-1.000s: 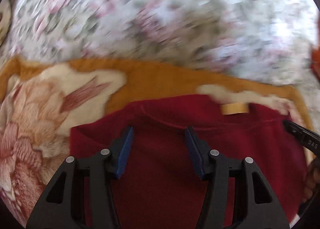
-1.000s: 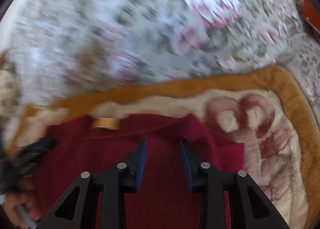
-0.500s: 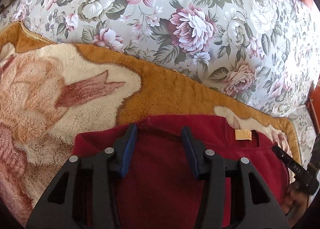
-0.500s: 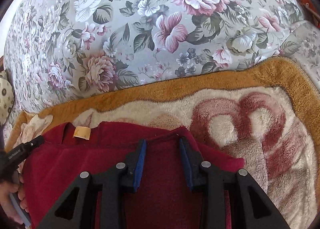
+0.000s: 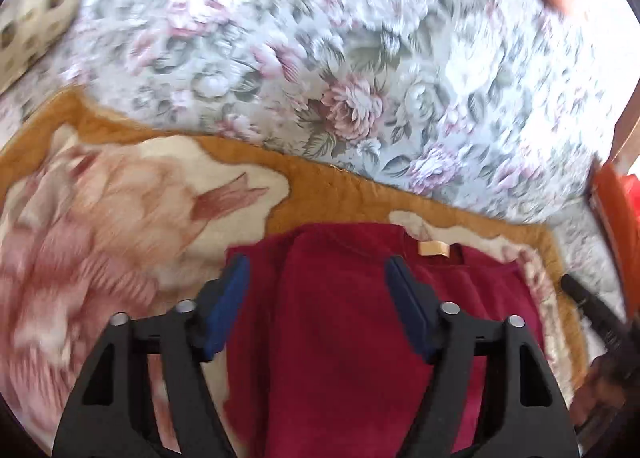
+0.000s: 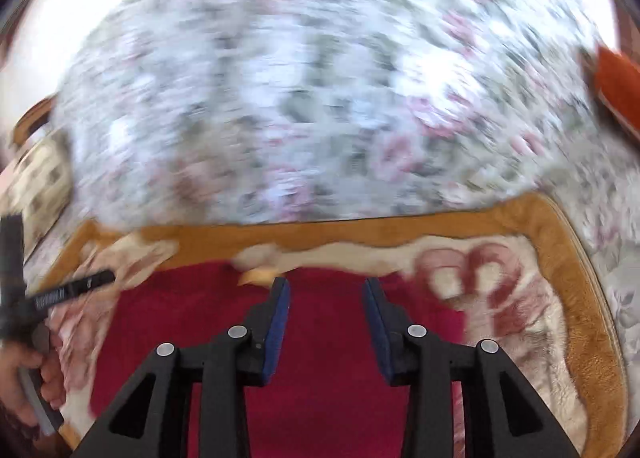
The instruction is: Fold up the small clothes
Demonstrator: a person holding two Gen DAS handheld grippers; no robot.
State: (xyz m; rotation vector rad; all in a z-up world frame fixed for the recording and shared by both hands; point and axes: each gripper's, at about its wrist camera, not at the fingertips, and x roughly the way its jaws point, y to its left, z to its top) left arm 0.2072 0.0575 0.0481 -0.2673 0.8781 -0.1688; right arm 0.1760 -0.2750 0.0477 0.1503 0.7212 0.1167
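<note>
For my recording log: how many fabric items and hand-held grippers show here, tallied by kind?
Dark red garment: 1
Orange-bordered plush blanket: 1
Floral bed cover: 1
Hand-held grippers, left and right: 2
Total: 5

I see a small dark red fleece garment lying flat on the plush blanket, its neckline toward the blanket's orange border. A tan label sits inside the collar. The garment's left side looks folded inward over its middle, making a straight vertical edge. In the right wrist view the garment is blurred.
</note>
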